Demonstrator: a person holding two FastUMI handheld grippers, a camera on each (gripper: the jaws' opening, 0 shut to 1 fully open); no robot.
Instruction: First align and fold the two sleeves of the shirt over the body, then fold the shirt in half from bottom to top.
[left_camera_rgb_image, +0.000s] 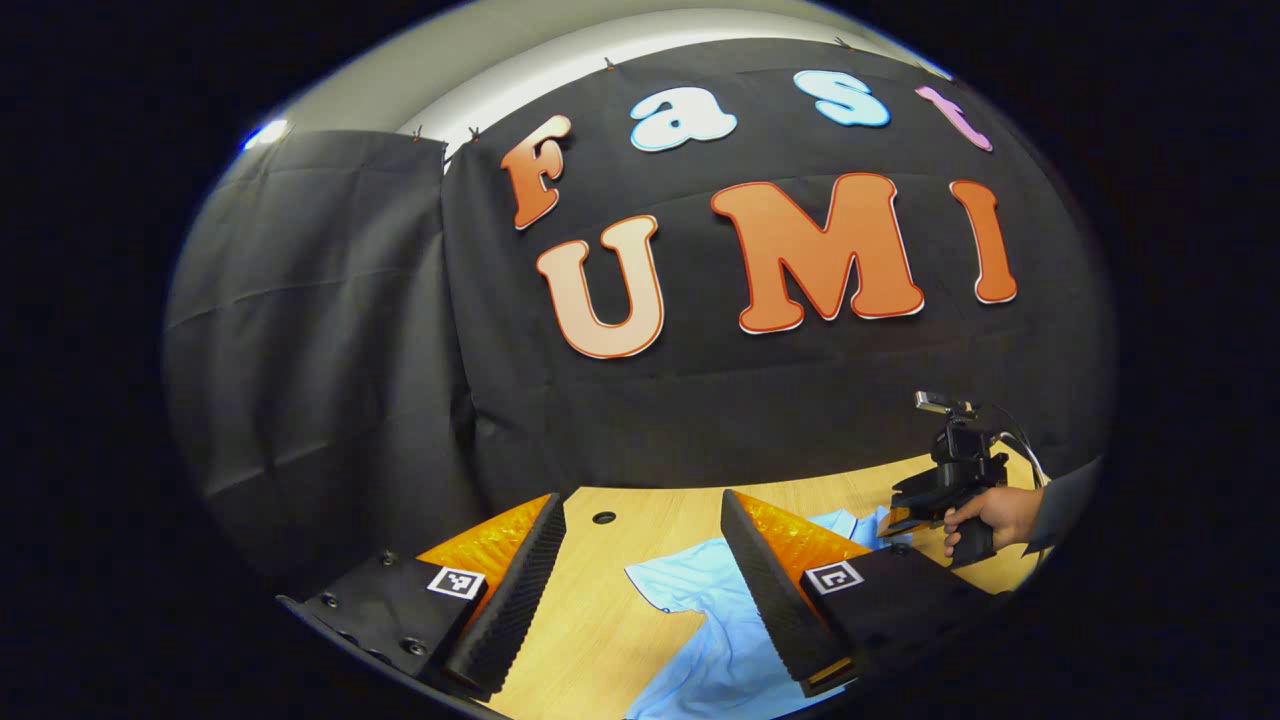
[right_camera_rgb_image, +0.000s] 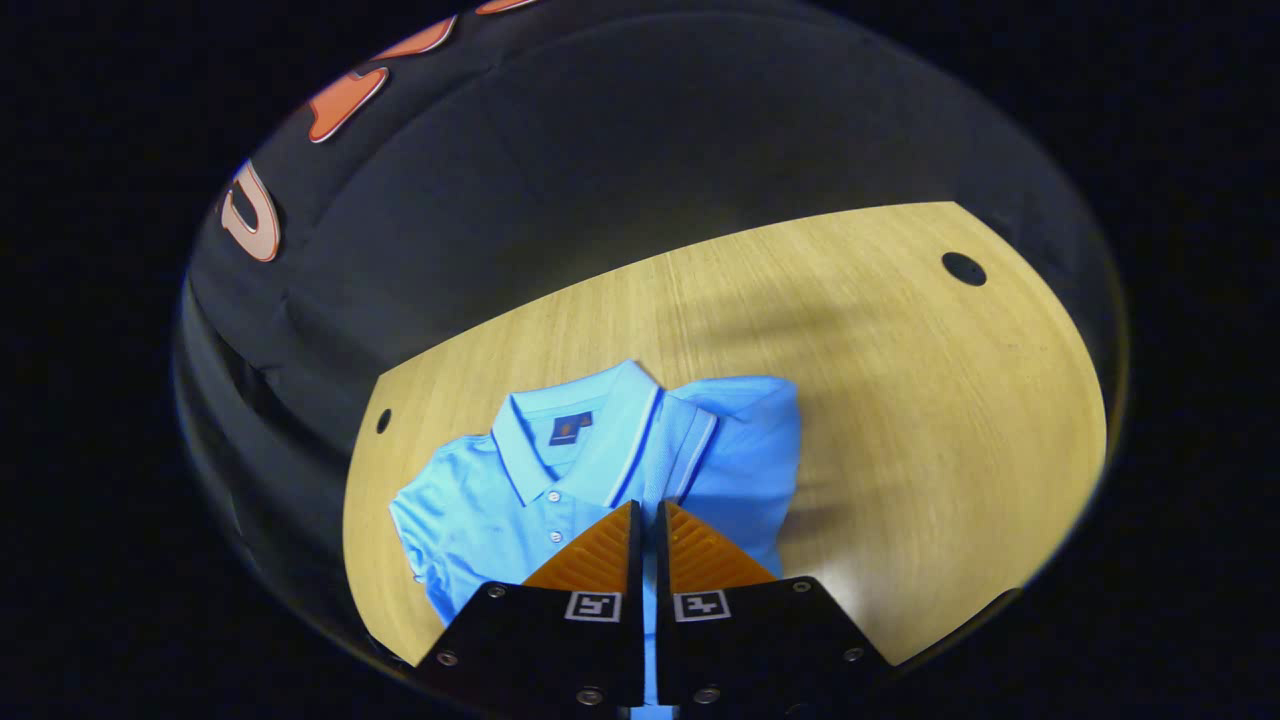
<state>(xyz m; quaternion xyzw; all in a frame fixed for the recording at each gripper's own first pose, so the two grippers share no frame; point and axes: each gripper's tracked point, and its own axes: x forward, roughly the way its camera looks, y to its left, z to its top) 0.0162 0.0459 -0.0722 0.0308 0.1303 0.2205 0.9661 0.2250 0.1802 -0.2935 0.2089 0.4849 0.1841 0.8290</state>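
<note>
Presently the light blue shirt (right_camera_rgb_image: 560, 470) lies flat on the wooden table (right_camera_rgb_image: 900, 400), collar toward the booth wall, buttons up. In the right gripper view, one sleeve appears already folded over the body beside the collar; the other sleeve (right_camera_rgb_image: 420, 530) lies spread out to the side.

The right gripper (right_camera_rgb_image: 647, 520) hangs directly over the shirt, just below the collar. Its jaws stand nearly together with a thin gap; whether they pinch any cloth cannot be told.

The left gripper (left_camera_rgb_image: 640, 560) is held higher and level, jaws wide apart and empty, with the shirt's edge below and ahead of it, slightly toward its right finger. Farther off in that view, a hand (left_camera_rgb_image: 985, 515) holds the other gripper above the cloth.

Judgement: the spread sleeve is the next item, and the left gripper must drop to reach it.

The table is bare wood with small round cable holes (right_camera_rgb_image: 963, 268). Black cloth (left_camera_rgb_image: 330, 330) closes the booth behind.
</note>
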